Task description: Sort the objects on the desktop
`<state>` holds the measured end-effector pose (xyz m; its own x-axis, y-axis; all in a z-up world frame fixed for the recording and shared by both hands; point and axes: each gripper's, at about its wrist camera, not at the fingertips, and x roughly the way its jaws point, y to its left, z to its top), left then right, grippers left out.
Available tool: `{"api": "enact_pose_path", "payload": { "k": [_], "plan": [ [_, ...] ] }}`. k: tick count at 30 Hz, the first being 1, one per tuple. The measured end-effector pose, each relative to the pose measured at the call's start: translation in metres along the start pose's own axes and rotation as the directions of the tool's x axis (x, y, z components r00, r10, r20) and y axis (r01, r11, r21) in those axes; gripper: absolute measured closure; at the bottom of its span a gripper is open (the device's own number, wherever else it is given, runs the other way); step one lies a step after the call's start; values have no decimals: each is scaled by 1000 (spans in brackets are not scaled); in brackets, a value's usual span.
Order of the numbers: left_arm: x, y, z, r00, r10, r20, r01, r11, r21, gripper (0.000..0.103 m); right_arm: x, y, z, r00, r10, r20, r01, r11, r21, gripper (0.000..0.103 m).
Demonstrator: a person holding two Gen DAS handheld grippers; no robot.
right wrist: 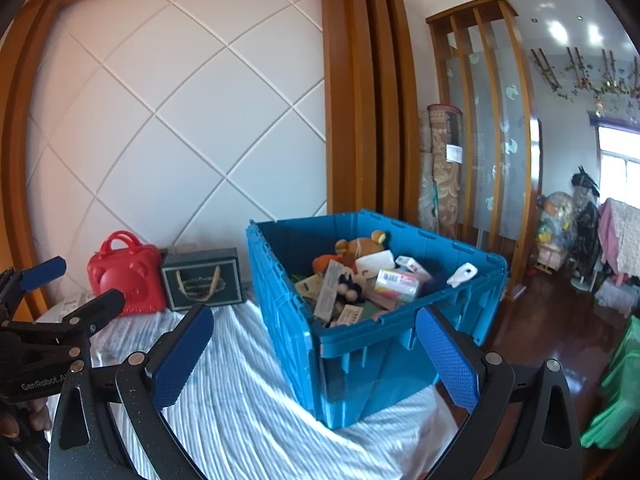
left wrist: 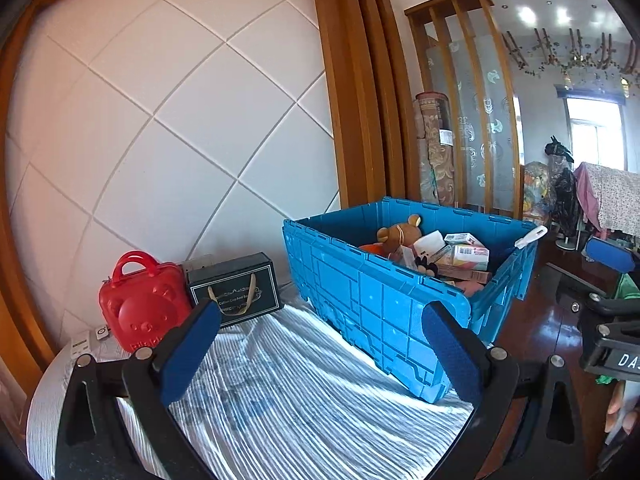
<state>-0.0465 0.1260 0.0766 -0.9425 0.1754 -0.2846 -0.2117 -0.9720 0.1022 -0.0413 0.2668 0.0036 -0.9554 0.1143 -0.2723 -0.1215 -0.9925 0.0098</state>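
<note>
A blue plastic crate (left wrist: 372,304) stands on the striped cloth, also in the right wrist view (right wrist: 360,344). It holds a brown teddy bear (left wrist: 398,234) (right wrist: 360,246), several small boxes (left wrist: 466,254) (right wrist: 396,284) and a white tool (right wrist: 462,274) leaning on its rim. My left gripper (left wrist: 320,354) is open and empty, held above the cloth just left of the crate. My right gripper (right wrist: 316,354) is open and empty in front of the crate's near corner. The left gripper also shows at the left edge of the right wrist view (right wrist: 60,304).
A red bear-shaped case (left wrist: 142,312) (right wrist: 126,280) and a dark gift box with a rope handle (left wrist: 236,290) (right wrist: 202,284) stand at the back by the white panelled wall. Small white items (left wrist: 90,340) lie left of the case. A wooden floor lies to the right.
</note>
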Motion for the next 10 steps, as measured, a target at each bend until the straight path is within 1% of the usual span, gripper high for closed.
{"api": "enact_pose_path", "payload": {
  "k": [3,8,10],
  "plan": [
    [-1,1,2,1000,14,15,-14,1000,-5,1,1,1,2,1000,1,4,-1,1000,-5,0],
    [-6,10,6,997,63,45,-62,998,-26,1,3,4,7,1000,6,17,-6,1000,-17,0],
    [-7,13,7,997,65,48,-63,997,-34,1,5,5,8,1000,10,19,-10,1000,-21,0]
  ]
}}
